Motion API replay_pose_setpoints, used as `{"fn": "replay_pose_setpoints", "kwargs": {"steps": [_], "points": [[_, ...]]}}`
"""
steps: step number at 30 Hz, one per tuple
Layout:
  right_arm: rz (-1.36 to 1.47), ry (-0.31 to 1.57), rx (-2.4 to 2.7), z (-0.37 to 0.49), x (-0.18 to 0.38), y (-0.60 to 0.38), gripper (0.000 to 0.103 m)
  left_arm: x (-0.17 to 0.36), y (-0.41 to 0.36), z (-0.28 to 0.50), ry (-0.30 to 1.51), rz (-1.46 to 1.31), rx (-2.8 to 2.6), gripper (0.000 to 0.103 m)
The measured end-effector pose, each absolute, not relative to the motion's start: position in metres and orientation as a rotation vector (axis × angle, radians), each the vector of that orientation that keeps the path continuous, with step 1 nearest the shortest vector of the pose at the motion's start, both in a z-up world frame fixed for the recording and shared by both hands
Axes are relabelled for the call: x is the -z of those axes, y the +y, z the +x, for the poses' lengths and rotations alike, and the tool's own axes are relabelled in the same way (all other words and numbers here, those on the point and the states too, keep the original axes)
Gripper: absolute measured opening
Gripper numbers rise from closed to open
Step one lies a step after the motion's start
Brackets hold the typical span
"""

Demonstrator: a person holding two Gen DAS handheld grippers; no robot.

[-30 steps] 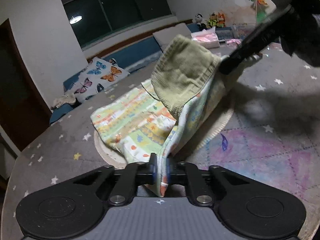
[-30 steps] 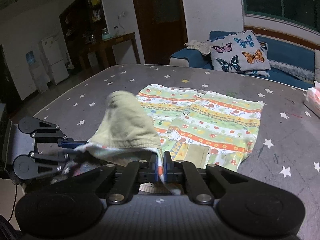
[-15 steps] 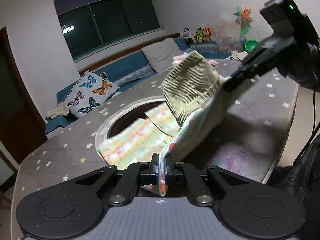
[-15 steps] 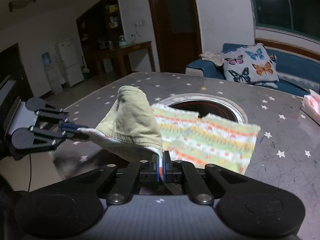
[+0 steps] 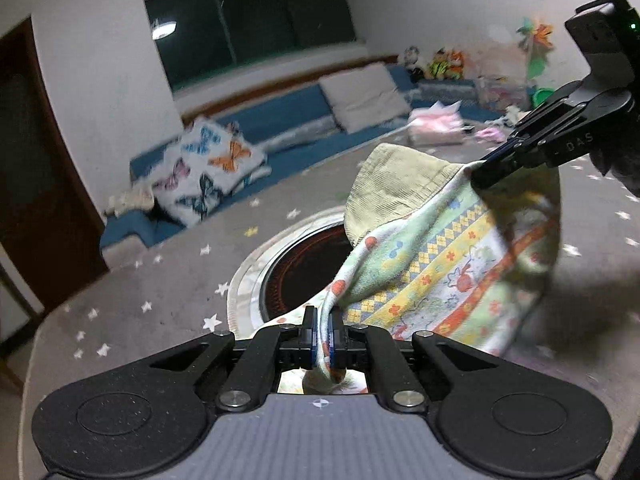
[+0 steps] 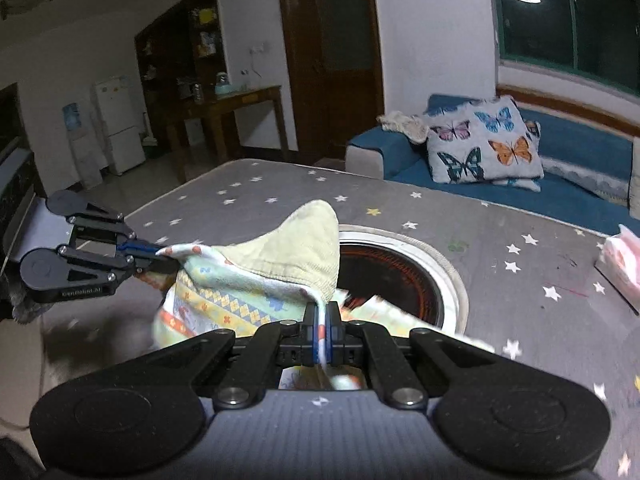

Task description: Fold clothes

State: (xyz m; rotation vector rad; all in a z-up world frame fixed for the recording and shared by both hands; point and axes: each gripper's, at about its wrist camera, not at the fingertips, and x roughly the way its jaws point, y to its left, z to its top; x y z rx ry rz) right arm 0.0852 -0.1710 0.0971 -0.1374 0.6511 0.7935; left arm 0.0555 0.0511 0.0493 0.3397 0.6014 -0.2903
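Patterned garment point(image 5: 448, 264) hangs btwn both grippers, left point(image 5: 322, 330) & right point(image 6: 321, 330) jaws clamped tight on its edge

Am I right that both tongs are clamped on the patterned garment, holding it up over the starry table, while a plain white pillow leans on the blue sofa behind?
Nearly. The left tongs and right tongs do clamp the garment over the table, but the pillow on the sofa is butterfly-printed, as the right wrist view shows.
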Motion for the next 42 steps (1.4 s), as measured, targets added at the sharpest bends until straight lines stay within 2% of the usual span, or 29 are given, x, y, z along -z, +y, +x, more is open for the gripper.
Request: {"fn": "replay_pose_setpoints", "kwargs": {"steps": [7,14,16,22,28,37,42], "points": [[-0.096,0.754,-0.724,0.156,-0.048,-0.144,0.003,-0.015,0.065,0.126,0.716,0.258,0.243,0.006],[-0.017,0.807,-0.607,0.188,-0.006,-0.148,0.010,0.011,0.072,0.152,0.766,0.223,0.175,0.016],[-0.017,0.784,-0.576,0.188,-0.008,-0.154,0.010,0.014,0.072,0.154,0.756,0.240,0.144,0.019],[-0.011,0.758,-0.623,0.175,-0.023,-0.155,0.012,0.009,0.083,0.168,0.737,0.224,0.020,0.019],[-0.043,0.774,-0.734,0.163,-0.023,-0.126,0.011,-0.018,0.068,0.146,0.690,0.118,0.216,0.019],[-0.063,0.836,-0.692,0.191,0.005,-0.104,0.007,0.017,0.025,0.183,0.799,0.162,0.330,0.019],[-0.123,0.784,-0.683,0.178,-0.006,-0.104,0.010,0.016,0.022,0.170,0.762,0.172,0.319,0.018]]}}
